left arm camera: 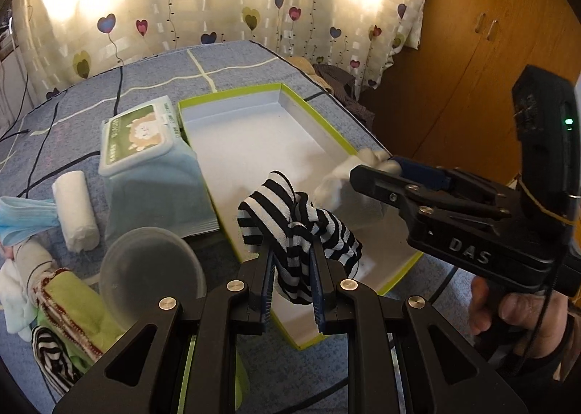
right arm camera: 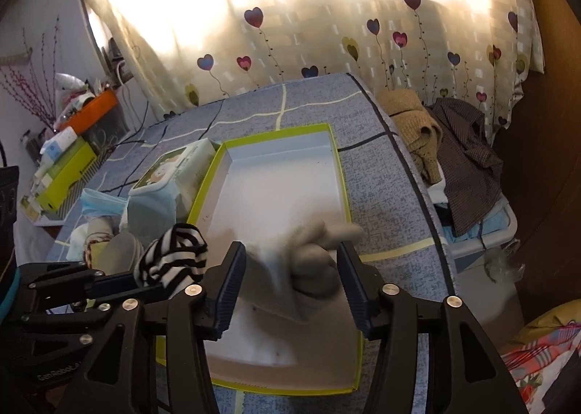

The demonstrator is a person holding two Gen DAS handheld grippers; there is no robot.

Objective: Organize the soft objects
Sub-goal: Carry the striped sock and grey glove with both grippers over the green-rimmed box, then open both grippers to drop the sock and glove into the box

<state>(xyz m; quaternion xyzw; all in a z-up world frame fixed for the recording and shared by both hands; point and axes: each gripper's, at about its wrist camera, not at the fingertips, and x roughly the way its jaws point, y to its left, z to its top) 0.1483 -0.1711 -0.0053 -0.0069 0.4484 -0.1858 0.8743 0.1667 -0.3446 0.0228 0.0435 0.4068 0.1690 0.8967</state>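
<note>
A shallow white box with a lime-green rim (left arm camera: pixel 328 123) (right arm camera: pixel 345 196) lies open on the blue bed cover. My left gripper (left arm camera: pixel 292 268) is shut on a black-and-white striped sock (left arm camera: pixel 297 225), held above the box's near end; the sock also shows in the right wrist view (right arm camera: pixel 170 258). My right gripper (right arm camera: pixel 290 287) is open, jaws wide apart, over the box. A white sock (right arm camera: pixel 308 261) (left arm camera: pixel 337 181) is blurred between its fingers and seems to be falling free into the box.
Left of the box stand a wet-wipes pack (left arm camera: pixel 145 159), a white cloth roll (left arm camera: pixel 76 210), a blue face mask (left arm camera: pixel 25 218), a clear round lid (left arm camera: pixel 149 279) and a pile of small clothes (left arm camera: pixel 61 323). Clothes (right arm camera: pixel 464 145) lie beyond the bed's right edge.
</note>
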